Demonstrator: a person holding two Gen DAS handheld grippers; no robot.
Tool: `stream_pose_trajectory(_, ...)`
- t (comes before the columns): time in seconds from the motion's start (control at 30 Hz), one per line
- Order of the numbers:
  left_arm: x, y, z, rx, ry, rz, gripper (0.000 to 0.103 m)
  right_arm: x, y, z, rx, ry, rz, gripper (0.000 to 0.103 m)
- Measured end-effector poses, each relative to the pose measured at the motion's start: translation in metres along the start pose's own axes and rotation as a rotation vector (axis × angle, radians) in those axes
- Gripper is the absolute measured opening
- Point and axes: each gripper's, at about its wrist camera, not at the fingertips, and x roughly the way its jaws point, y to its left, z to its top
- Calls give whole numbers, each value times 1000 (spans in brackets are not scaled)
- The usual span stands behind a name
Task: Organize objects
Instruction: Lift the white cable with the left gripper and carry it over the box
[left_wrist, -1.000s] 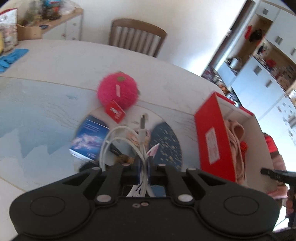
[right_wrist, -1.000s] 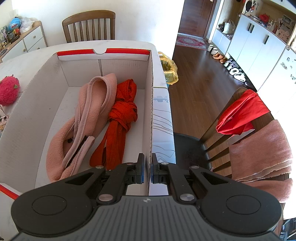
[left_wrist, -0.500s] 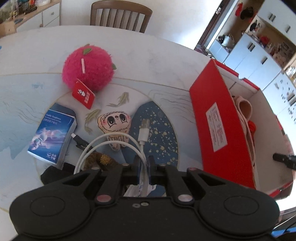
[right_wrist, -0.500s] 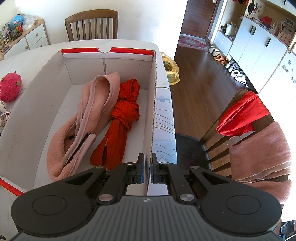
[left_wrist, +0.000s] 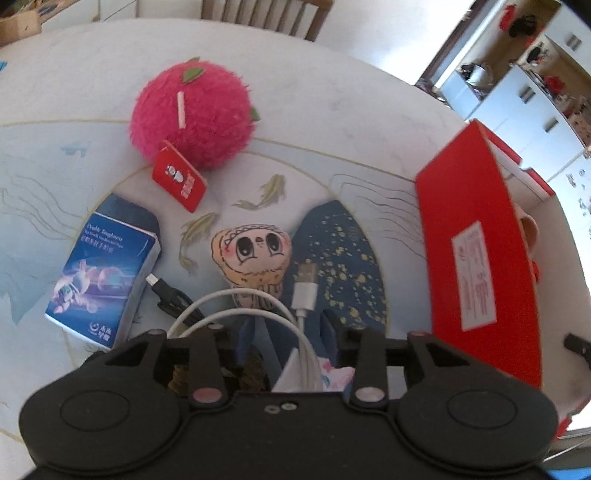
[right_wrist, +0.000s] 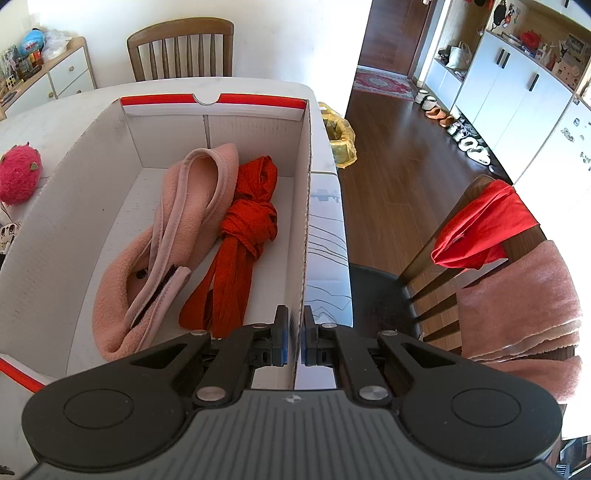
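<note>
In the left wrist view my left gripper (left_wrist: 286, 328) stands open low over the table, its fingers wide apart. A looped white USB cable (left_wrist: 304, 288) lies between them, gripped by neither. Ahead sit a plush face doll (left_wrist: 251, 254), a pink plush ball (left_wrist: 192, 114), a small red packet (left_wrist: 179, 182), a blue tissue pack (left_wrist: 103, 280) and a black cable (left_wrist: 170, 295). The red box (left_wrist: 476, 266) stands at the right. My right gripper (right_wrist: 294, 343) is shut on the white right wall (right_wrist: 304, 221) of that box, which holds a pink fleece (right_wrist: 177, 229) and a knotted red scarf (right_wrist: 247, 229).
A dark blue gold-speckled patch (left_wrist: 343, 266) lies under the cable's plug. A wooden chair (right_wrist: 181, 48) stands beyond the table. Another chair (right_wrist: 443, 266) with red and pink cloths is close on the right, over a wooden floor. A sideboard (right_wrist: 48, 77) stands far left.
My left gripper's jaws have spread apart and let go of the white cable, and it has dropped closer to the table. The right gripper keeps its hold on the box wall.
</note>
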Motion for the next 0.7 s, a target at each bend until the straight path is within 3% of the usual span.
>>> stream_pose_trajectory(0.17, 6, 4, 2, -41, -7, 4, 23, 0, -1, 0, 4, 1, 1, 6)
stream_pose_trajectory(0.23, 6, 5, 0, -51, -10, 3, 14, 0, -2, -1, 7, 1, 2, 6)
stream_pose_trajectory(0.47, -20, 5, -7, -68, -52, -36, 9, 1, -3, 0, 12, 2, 6, 6)
stream_pose_trajectory(0.7, -74, 5, -18, -66, -131, -102, 6, 1, -3, 0, 12, 2, 6, 6)
